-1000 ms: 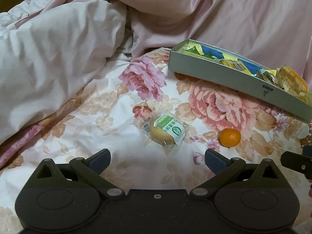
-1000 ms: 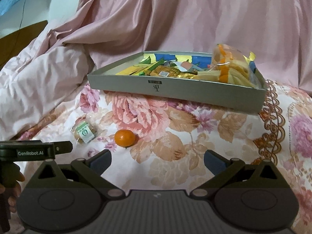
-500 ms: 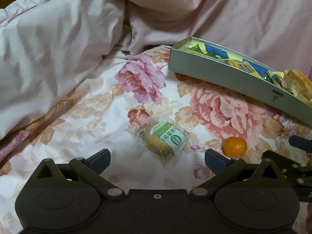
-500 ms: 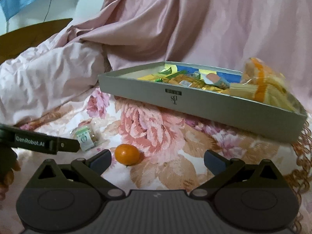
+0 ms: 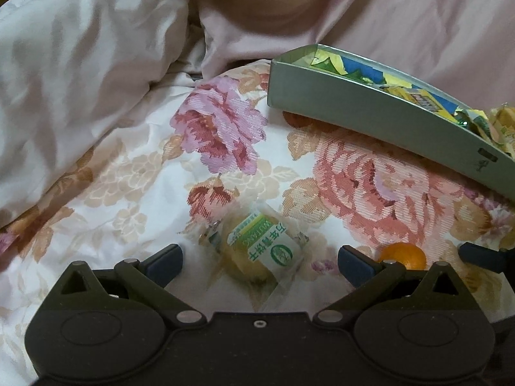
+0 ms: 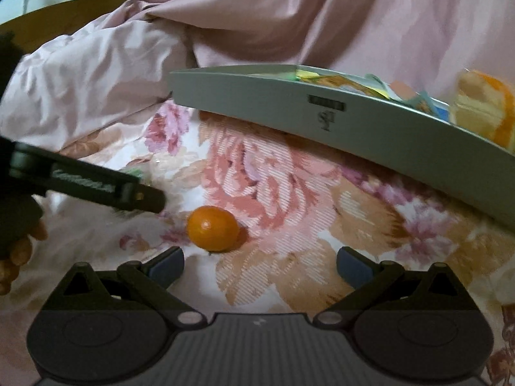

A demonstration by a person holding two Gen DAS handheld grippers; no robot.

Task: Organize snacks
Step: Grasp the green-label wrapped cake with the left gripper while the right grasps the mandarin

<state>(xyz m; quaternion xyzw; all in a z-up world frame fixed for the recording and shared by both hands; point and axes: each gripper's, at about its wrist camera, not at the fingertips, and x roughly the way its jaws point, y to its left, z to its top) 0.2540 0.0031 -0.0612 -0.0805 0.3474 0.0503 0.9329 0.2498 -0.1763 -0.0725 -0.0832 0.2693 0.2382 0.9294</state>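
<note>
A: What sits nearest the left claw (image 5: 259, 262)?

B: A small wrapped cake (image 5: 257, 251), a pale yellow round bun in clear plastic with a green and white label. It lies on the floral bedspread (image 5: 135, 186), right between the spread fingers, neither fingertip touching it. Its wrapper runs lengthwise from lower right to upper left in the left wrist view, and the label print reads along that same slant.

A: And the right claw (image 6: 260, 262)?

B: Also spread wide, holding nothing. Just beyond it and a little left of its midline lies a small orange fruit (image 6: 213, 228), smooth, glossy, slightly oval, long axis roughly left to right. It is to the right of the cake, near it but apart.

A: Further on from the cake?

B: A grey tray (image 5: 370, 119) rests on the bedspread, beyond and to the right of the cake, its long side running diagonally away. Bright yellow, green and blue snack packets (image 5: 415, 91) fill it. Behind the tray, a rumpled pink quilt (image 5: 80, 80).
</note>
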